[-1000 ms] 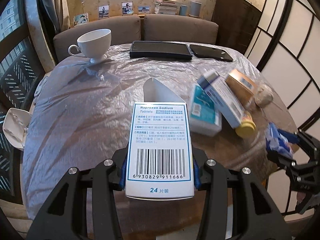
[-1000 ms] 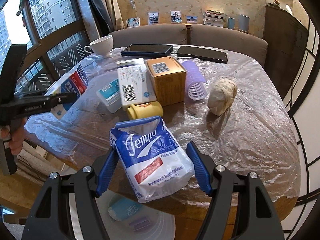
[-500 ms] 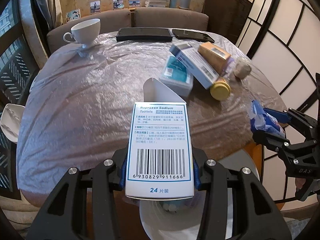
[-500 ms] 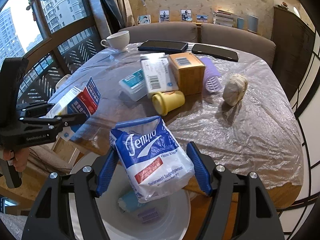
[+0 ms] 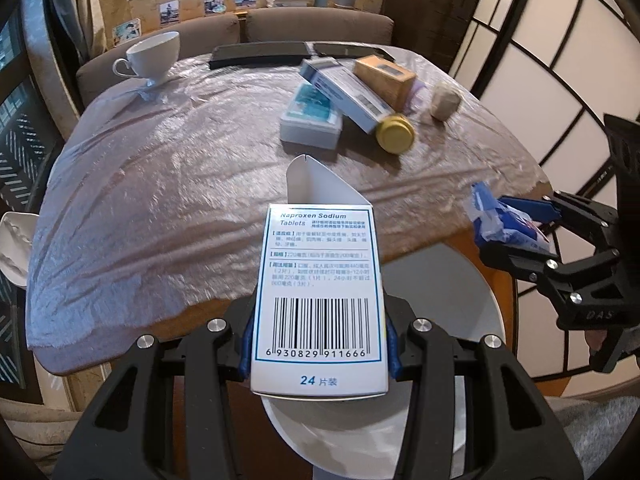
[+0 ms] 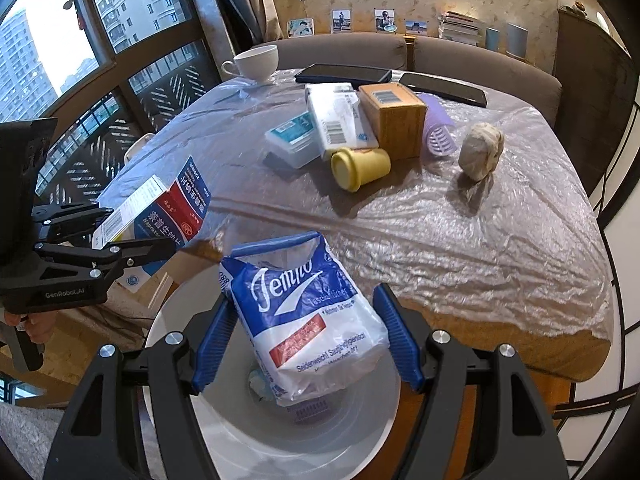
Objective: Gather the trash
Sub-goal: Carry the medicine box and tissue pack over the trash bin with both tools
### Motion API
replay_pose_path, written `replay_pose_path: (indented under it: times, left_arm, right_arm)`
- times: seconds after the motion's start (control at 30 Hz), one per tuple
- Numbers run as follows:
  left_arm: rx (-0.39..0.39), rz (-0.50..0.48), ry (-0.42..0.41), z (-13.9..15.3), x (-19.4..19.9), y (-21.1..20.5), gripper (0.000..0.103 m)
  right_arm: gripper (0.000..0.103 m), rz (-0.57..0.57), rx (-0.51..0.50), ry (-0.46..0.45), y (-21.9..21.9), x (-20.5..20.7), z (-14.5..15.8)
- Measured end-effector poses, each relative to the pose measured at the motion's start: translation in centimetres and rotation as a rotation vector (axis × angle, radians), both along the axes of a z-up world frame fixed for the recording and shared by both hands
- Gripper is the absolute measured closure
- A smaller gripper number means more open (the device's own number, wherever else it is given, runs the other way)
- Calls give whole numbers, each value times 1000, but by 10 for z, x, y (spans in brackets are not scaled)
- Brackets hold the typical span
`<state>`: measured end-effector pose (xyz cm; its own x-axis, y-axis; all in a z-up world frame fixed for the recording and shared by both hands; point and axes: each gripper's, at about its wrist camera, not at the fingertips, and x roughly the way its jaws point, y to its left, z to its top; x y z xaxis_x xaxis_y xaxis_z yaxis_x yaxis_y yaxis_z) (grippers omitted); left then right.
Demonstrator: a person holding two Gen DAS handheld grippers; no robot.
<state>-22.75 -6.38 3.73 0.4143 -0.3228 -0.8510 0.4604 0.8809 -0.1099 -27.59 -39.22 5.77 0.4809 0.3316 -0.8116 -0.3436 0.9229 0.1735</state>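
My left gripper (image 5: 319, 344) is shut on a white and blue tablet box (image 5: 320, 292) with its top flap open, held over the rim of a white bin (image 5: 452, 320). The box also shows in the right wrist view (image 6: 168, 208). My right gripper (image 6: 304, 344) is shut on a blue and white Tempo tissue pack (image 6: 304, 312), held above the open white bin (image 6: 360, 428), which has some trash at its bottom. The pack also shows at the right of the left wrist view (image 5: 504, 226).
The round table (image 6: 460, 232) is covered in plastic film. On it lie a teal box (image 6: 294, 136), a white carton (image 6: 340, 120), an orange box (image 6: 394, 114), a yellow cup (image 6: 360, 168), a purple roller (image 6: 438, 134), a paper wad (image 6: 480, 150), a teacup (image 6: 256, 62) and two tablets (image 6: 344, 74).
Both grippers have drawn back from the table with their loads. They now hang over the white bin below the table edge, which fills more of both views.
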Motion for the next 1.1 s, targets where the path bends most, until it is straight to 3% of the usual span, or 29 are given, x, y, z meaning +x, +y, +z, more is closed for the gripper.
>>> replay_pose_path:
  times: [0.47,1.1]
  left_arm:
    - [43,-132,53,-24,-41,-20,55]
    - [113,-114,159,-75,-41,-25,55]
  right_arm:
    - [35,26,-6,63,6,-24,-14]
    - [35,2,-60,176,12,-28,-58]
